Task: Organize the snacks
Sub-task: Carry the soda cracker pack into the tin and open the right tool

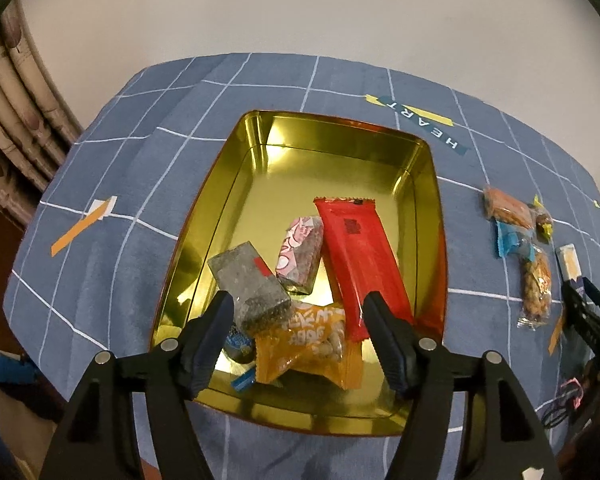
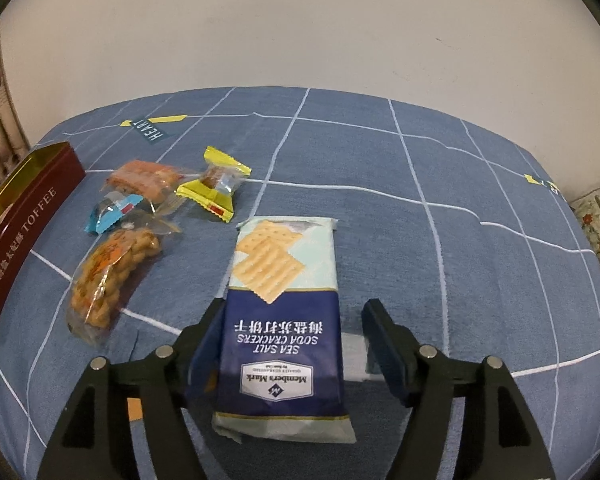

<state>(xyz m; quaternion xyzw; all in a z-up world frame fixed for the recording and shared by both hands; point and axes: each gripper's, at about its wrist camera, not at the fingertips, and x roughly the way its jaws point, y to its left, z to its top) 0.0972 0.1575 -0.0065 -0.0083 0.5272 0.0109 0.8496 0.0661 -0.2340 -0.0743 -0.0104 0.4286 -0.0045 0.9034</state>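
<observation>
my left gripper hangs over the gold tin and its fingers are apart with nothing held. the tin sits on the blue cloth with white lines that covers the bench. in the tin i see a long red bar, a pink and white block, a grey speckled block and an orange bag of nuts. the grey block leans on the orange bag, just by my left finger. a small blue sweet peeks out under them.

my right gripper has its fingers apart too. the soda cracker pack lies flat on the cloth between them. its left edge looks to be right at my left finger, and there is a gap on the other side, so i am not clamping it.

to the left of the crackers lie more snacks: a yellow sweet, an orange snack in a clear wrap, a blue sweet and a bag of twisted fried dough. they are near each other. the tin's dark red side says toffee.
</observation>
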